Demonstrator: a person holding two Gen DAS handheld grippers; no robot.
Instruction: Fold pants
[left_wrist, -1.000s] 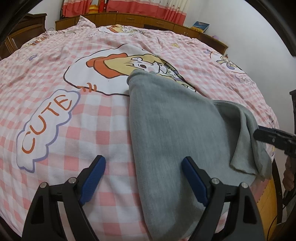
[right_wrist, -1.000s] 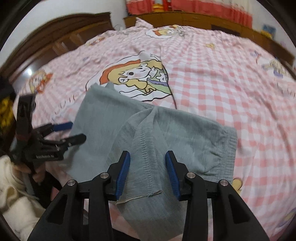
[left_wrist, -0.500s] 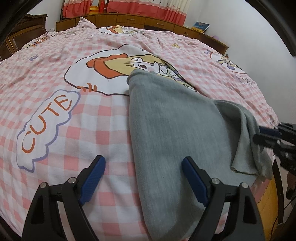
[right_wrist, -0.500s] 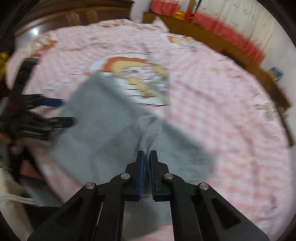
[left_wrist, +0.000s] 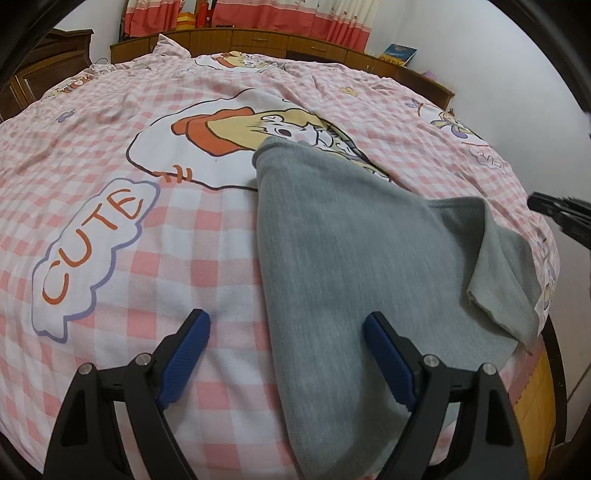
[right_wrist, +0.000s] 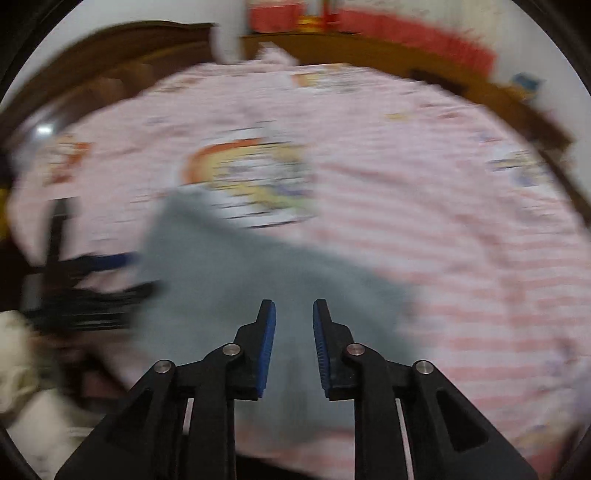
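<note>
The grey pants (left_wrist: 343, 258) lie on the checked bed (left_wrist: 155, 266), one flap doubled over at their right side, so the fold is only begun. Left gripper (left_wrist: 284, 350) hangs wide open over the near edge, empty; right gripper (right_wrist: 293, 328) has its jaws opening, nothing between them.
</note>
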